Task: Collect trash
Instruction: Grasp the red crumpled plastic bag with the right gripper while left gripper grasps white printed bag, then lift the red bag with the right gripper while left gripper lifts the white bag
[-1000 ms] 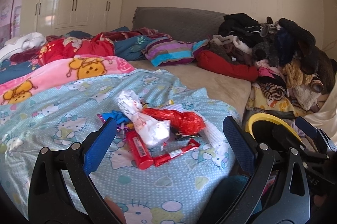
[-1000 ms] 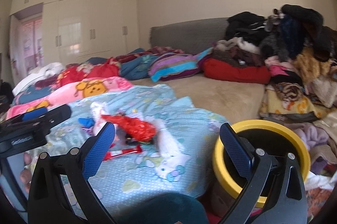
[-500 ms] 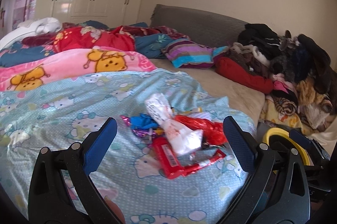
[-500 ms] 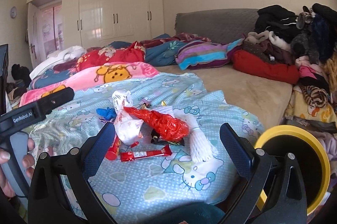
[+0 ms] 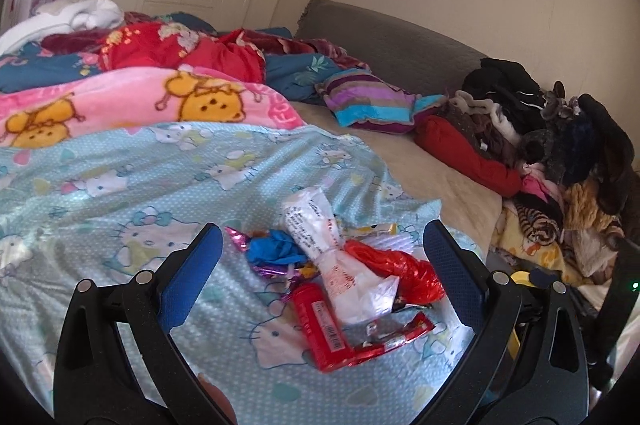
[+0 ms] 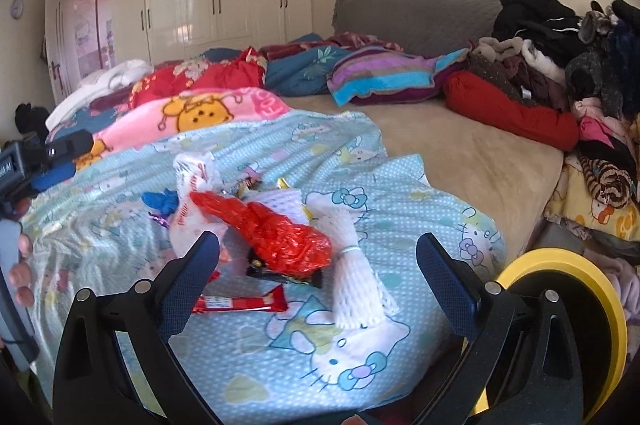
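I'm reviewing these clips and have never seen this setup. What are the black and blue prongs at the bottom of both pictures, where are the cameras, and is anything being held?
There is no robot here. A person holds a hand-operated claw in each hand, and a wide-angle camera on each one looks forward along its two fingers. One picture comes from the left claw, the other from the right claw. Both are open and hold nothing.

Both look at a bed under a light blue cartoon-cat blanket. On it lies a small pile of trash: a red crumpled bag, a white printed bag, a white foam net, a red candy wrapper, a red tube and a blue scrap. Beside the bed stands a yellow-rimmed bin.
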`<state>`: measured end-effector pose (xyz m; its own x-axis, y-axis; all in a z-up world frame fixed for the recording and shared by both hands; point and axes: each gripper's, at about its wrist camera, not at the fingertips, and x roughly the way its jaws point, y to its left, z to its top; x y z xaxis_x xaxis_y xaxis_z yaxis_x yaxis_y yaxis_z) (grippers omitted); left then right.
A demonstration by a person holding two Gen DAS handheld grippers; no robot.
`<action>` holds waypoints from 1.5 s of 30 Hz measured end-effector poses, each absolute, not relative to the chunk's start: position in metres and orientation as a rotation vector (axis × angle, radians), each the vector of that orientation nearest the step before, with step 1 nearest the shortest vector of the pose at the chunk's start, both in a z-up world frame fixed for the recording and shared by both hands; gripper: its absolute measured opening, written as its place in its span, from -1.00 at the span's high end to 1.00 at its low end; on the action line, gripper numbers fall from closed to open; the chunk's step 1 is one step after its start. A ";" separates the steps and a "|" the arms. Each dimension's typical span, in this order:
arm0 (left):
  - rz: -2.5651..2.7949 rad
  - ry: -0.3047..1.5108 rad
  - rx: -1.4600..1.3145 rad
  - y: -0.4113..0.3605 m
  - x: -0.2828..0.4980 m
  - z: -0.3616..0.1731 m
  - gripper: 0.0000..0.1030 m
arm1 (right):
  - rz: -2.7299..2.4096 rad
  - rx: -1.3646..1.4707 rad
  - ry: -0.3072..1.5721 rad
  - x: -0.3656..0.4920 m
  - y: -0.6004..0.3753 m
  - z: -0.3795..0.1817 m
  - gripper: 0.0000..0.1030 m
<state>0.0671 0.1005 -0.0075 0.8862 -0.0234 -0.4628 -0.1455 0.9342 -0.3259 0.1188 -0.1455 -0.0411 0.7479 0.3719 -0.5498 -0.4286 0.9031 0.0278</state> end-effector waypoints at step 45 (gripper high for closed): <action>-0.118 0.746 -0.497 0.075 0.127 -0.076 0.66 | 0.556 0.089 0.670 0.154 -0.144 -0.063 0.76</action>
<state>0.1270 0.0746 -0.0758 0.7334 -0.2756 -0.6214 -0.0708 0.8782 -0.4731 0.1542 -0.1442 -0.0625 0.6446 0.5160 -0.5642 -0.4603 0.8511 0.2525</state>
